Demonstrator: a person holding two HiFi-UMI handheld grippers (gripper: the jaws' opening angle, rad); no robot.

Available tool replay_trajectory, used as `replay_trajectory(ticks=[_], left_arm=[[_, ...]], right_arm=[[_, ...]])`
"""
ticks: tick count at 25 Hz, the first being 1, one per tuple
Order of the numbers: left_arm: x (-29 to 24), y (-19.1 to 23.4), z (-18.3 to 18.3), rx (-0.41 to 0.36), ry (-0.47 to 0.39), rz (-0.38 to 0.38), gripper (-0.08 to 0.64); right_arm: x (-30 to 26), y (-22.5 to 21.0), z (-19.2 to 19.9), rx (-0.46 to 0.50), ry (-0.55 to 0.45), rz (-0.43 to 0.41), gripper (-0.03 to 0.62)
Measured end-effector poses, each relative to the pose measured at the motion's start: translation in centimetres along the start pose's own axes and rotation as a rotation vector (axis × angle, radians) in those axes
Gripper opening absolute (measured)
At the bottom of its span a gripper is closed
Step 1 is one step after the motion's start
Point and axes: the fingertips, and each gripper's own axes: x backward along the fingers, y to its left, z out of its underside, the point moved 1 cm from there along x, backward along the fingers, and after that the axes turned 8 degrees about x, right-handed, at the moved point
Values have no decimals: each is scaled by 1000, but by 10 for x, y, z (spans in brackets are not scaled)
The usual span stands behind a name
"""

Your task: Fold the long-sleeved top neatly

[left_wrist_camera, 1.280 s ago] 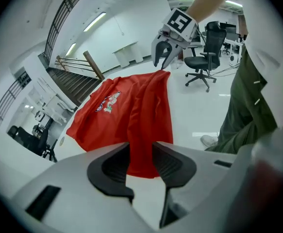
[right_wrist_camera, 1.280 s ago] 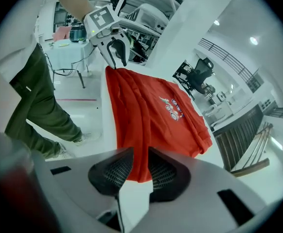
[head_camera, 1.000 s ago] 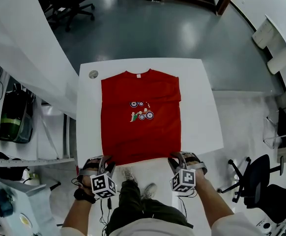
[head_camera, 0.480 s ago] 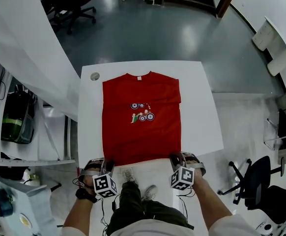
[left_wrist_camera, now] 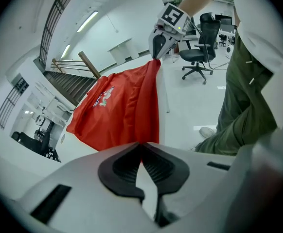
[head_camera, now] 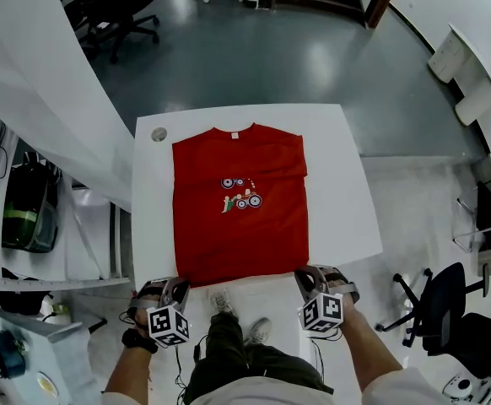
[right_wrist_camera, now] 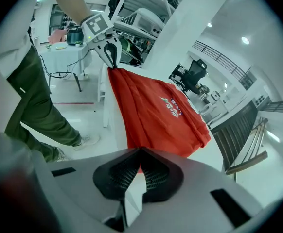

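A red long-sleeved top (head_camera: 239, 205) lies flat on the white table (head_camera: 338, 192), collar far from me and sleeves folded in. My left gripper (head_camera: 180, 283) is at the near left hem corner. Its jaws have just been closing and now pinch the red hem (left_wrist_camera: 141, 130). At the near right hem corner my right gripper (head_camera: 300, 275) is shut on the cloth (right_wrist_camera: 146, 130). Each gripper view shows the other gripper holding its corner: the right gripper (left_wrist_camera: 156, 57) and the left gripper (right_wrist_camera: 113, 64). The hem hangs taut between them, slightly lifted off the table edge.
A small round disc (head_camera: 159, 133) lies on the table's far left corner. The person's legs and shoes (head_camera: 237, 315) stand at the near edge. Office chairs (head_camera: 119, 7) stand beyond the table, and another chair (head_camera: 435, 310) stands at the right.
Both grippers have stayed at the hem's near corners. The left one has shifted slightly toward me and to the left. The top lies as before.
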Motion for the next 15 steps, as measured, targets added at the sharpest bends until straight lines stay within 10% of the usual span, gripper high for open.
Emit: replay_trajectory(ticks=[15], left_arm=[[-6,-10,8,58,13,-2,47]], right_arm=[[-14,17,18,-72,89,-45,57]])
